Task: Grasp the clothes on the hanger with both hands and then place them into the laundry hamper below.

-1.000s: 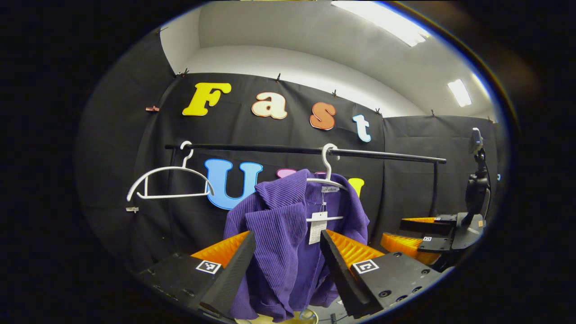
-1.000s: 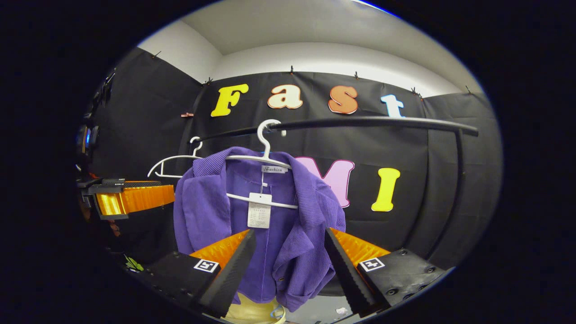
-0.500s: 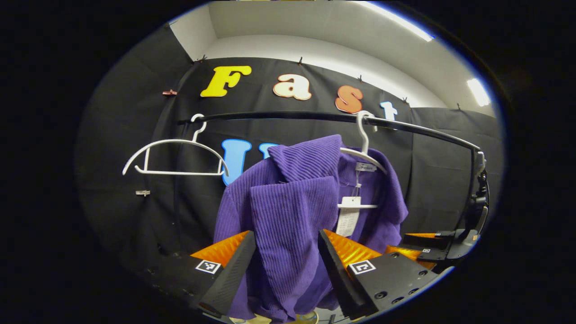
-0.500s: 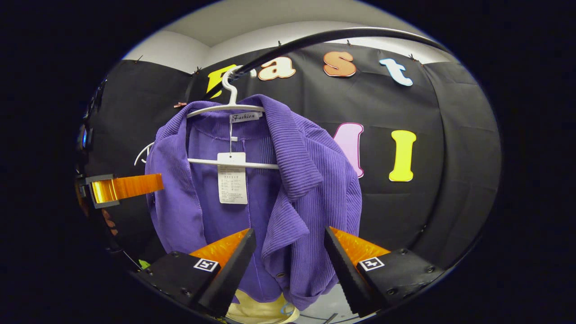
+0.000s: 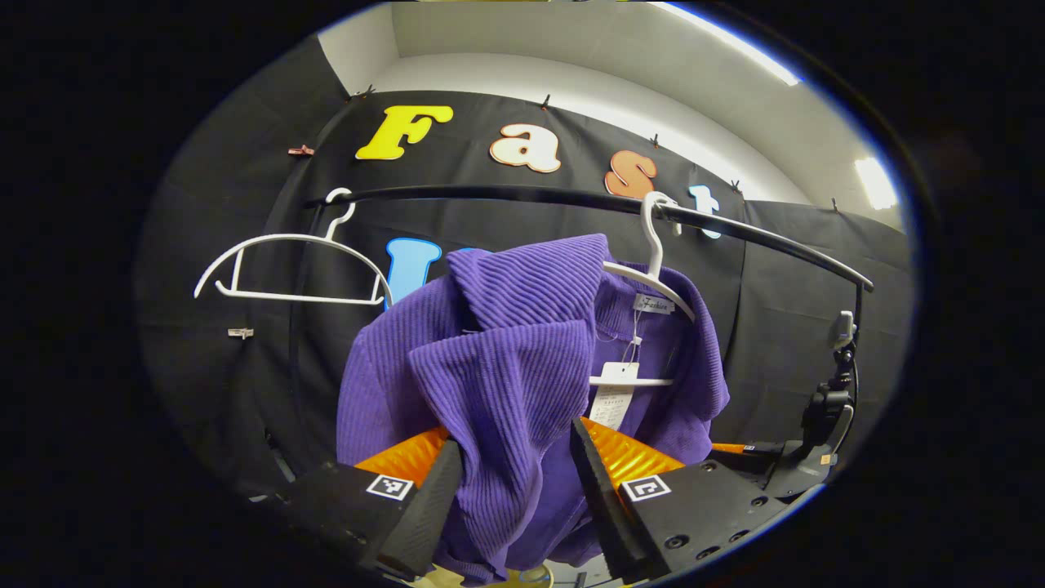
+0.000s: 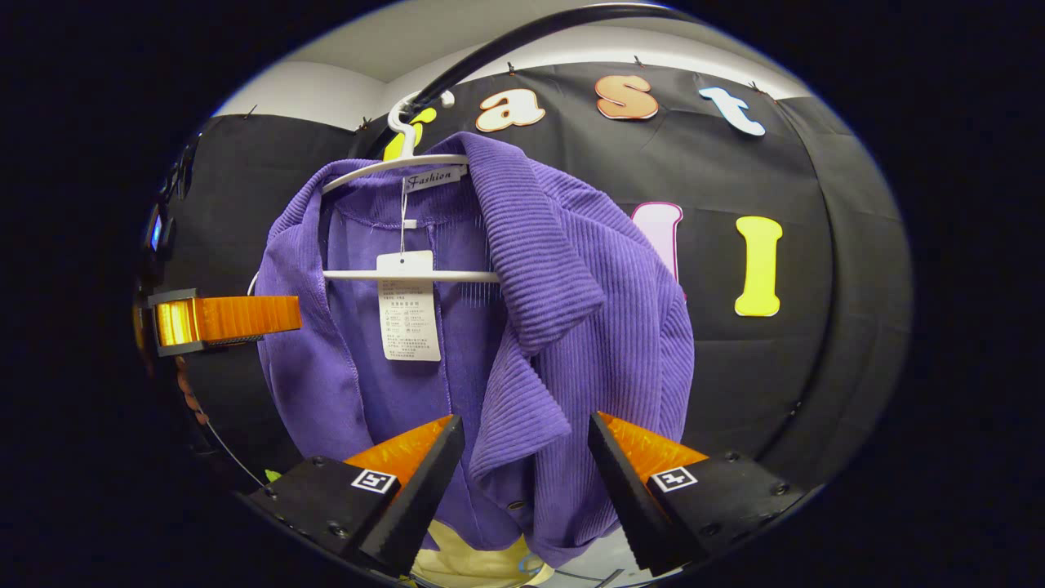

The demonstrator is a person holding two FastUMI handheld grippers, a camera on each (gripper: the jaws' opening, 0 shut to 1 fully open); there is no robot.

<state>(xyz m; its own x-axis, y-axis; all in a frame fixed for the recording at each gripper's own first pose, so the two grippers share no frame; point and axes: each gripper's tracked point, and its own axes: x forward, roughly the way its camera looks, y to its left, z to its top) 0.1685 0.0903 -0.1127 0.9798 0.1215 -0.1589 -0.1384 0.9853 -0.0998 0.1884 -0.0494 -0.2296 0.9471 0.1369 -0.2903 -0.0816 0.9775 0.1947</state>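
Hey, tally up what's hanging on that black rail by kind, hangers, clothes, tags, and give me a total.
White hangers: 2, an empty hanger and a loaded hanger
Purple jackets: 1, the jacket
Paper tags: 1, the tag inside the jacket
Total: 4, all hanging from the rail

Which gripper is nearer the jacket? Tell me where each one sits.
Left. The left gripper has the jacket front fold between its open fingers, cloth brushing both. The right gripper faces the other lapel, open, apparently just short of the cloth.
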